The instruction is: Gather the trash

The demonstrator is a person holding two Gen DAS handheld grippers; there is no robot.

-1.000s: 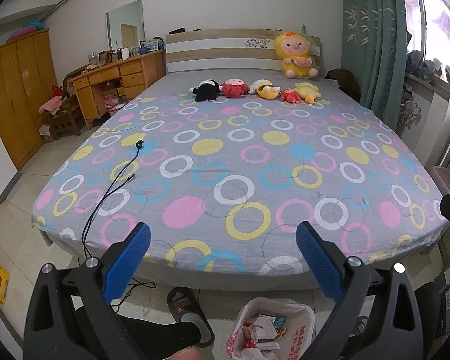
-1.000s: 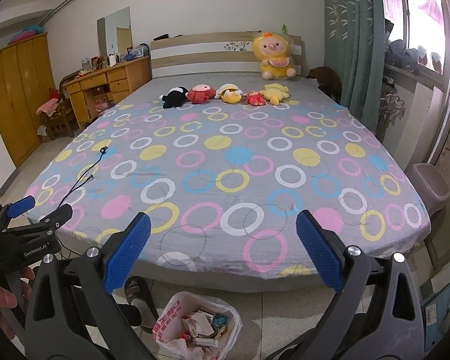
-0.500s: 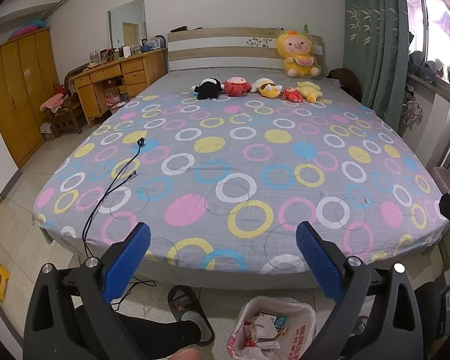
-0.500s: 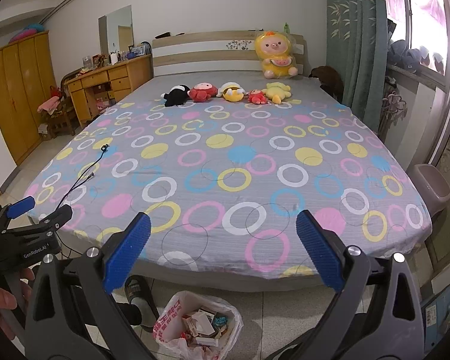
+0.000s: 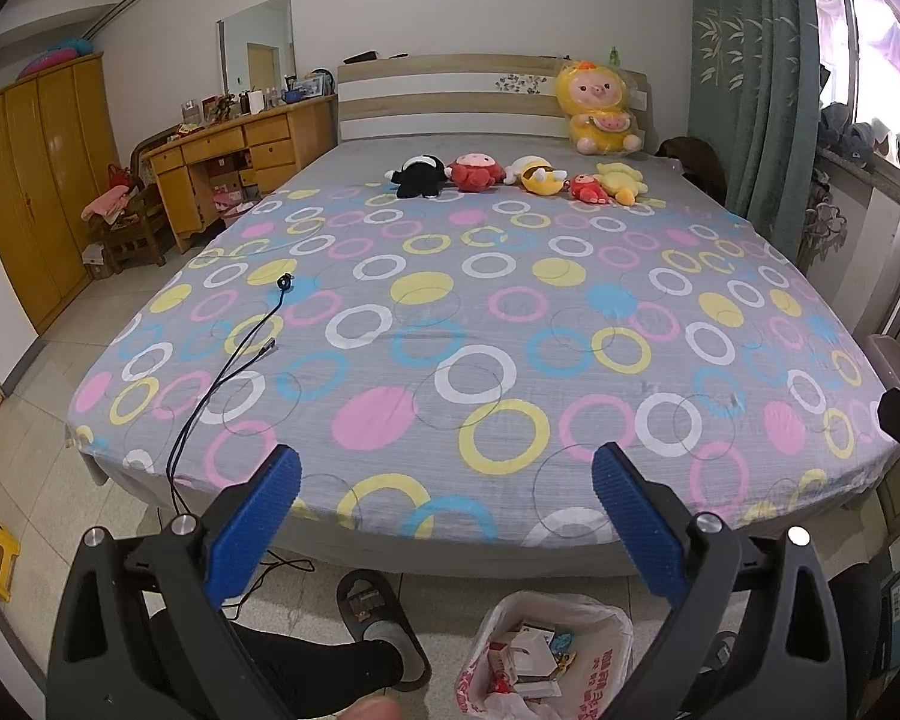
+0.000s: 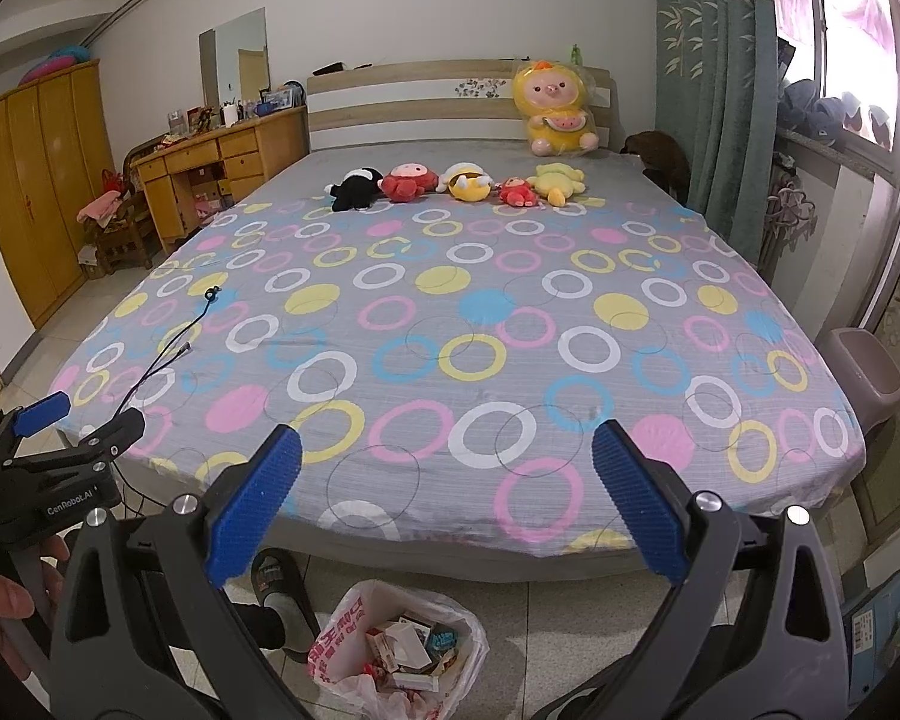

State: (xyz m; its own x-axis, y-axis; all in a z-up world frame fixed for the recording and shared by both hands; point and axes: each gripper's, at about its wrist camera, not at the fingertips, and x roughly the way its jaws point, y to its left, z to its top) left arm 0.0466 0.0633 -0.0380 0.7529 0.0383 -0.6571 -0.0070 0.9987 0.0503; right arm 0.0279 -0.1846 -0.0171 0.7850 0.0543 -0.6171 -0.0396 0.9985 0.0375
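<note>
The trash bag [image 5: 546, 654] is cut off at the bottom edge; its contents are too jumbled to identify. Desk [image 6: 210, 156] clutter, upper left, is too small to tell.

Over the last second I have raised both claws a little, so the bed [image 5: 480, 324] sits slightly lower in each view. From my left claw [image 5: 444, 516], the trash bag [image 5: 546, 654] by the bed's foot has slid lower; from my right claw [image 6: 444, 510], the headboard [image 6: 450, 102] dropped slightly.

Home bedroom: bed [image 5: 480, 324]; plush toys [image 5: 510, 177]; wardrobe [image 5: 36, 192].
</note>
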